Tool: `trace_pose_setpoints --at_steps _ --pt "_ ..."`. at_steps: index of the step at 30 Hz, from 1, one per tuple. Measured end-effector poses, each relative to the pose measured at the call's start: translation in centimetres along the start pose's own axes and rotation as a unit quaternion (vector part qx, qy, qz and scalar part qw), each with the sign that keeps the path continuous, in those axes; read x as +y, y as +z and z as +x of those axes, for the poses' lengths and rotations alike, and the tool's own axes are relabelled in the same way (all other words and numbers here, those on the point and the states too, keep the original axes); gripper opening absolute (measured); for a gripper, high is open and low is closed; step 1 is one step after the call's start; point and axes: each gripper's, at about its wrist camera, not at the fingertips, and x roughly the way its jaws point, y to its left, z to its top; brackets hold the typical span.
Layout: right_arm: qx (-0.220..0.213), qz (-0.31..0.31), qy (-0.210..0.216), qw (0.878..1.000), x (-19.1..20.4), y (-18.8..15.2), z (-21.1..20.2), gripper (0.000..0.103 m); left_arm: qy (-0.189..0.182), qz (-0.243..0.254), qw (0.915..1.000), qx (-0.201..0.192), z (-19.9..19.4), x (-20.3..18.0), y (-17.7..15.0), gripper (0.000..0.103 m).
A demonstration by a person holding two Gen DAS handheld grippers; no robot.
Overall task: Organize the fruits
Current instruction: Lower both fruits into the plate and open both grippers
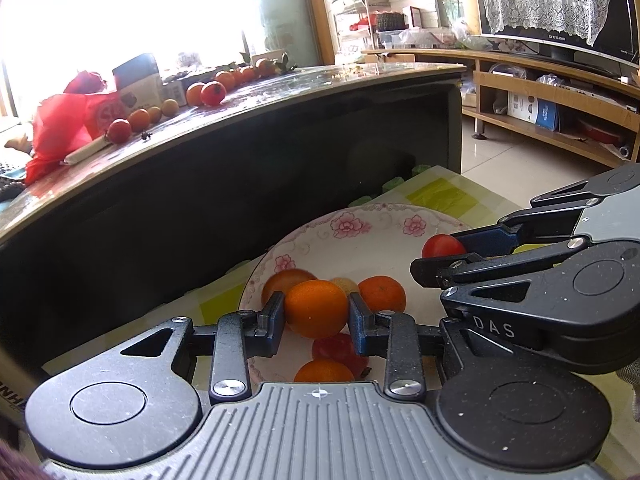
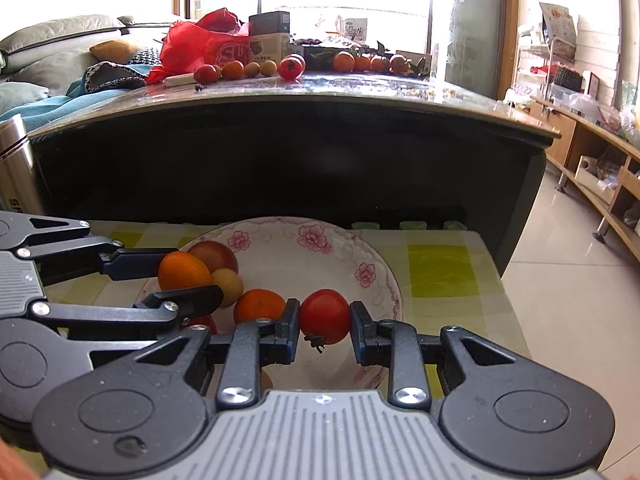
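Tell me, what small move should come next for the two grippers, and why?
Probably open the right gripper to set its red tomato down: it hangs over a bare part of the flowered plate. The left gripper holds an orange above piled fruit, so it could follow.

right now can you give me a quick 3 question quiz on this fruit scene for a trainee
1. True or false: the left gripper is closed on an orange citrus fruit.
2. What does the right gripper hold? A) a small red tomato B) a banana C) a knife
3. Fill in: both grippers are over the floral ____.

Key:
1. True.
2. A, the red tomato, stem down.
3. Plate, which already holds several fruits.
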Motion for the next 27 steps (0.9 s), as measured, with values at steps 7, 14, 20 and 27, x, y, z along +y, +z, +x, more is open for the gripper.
trace_pose_setpoints --at_steps 7,14,20,27 --pt "0.003 0.005 0.006 1.000 -0.37 -0.22 0.92 0.034 0.002 -0.002 1.0000 0.005 0.82 0.10 -0.13 0.040" --pt "0.005 0.005 0.008 1.000 -0.48 -0.36 1.00 0.035 0.006 0.002 1.0000 0.006 0.87 -0.11 -0.21 0.040" --pt "0.007 0.002 0.002 1.000 -0.44 -0.20 0.89 0.035 0.007 0.001 0.9999 0.008 0.81 -0.16 -0.17 0.043" --pt "0.005 0.002 -0.003 1.000 -0.54 -0.06 0.50 0.037 0.006 0.001 1.0000 0.005 0.58 -0.18 -0.07 0.047"
